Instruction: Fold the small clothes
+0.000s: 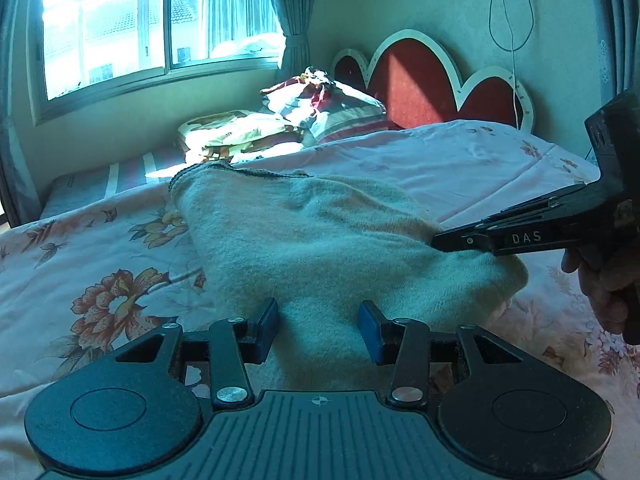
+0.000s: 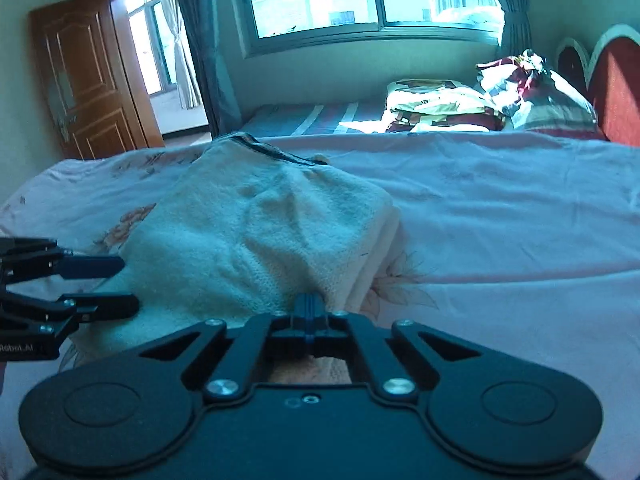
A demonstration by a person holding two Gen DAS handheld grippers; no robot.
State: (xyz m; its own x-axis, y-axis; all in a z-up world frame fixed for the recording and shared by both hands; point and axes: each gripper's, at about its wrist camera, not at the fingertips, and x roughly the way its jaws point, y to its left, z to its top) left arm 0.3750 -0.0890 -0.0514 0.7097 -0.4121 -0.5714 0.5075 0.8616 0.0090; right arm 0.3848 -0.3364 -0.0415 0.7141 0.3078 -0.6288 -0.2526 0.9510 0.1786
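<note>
Right tongs [image 1: 440, 242], marked "DAS", pinch shut at the cream garment [image 1: 320, 240].

1. Left gripper [image 1: 319, 330]: jaws parted, blue pads facing each other across a clear gap; pads not seen pressing on anything. Pointed forward and down.
2. In the right wrist view the left gripper [image 2: 128, 284] enters from the left edge, one finger above the other, tips apart.
3. Right gripper [image 2: 308, 303]: jaws fully closed, pads meeting at the centre line. Angled downward.
4. In the left wrist view the right gripper [image 1: 436, 243] comes in from the right, fingers together.
5. Hand [image 1: 600, 284] wraps the right gripper's handle at the right edge.
</note>
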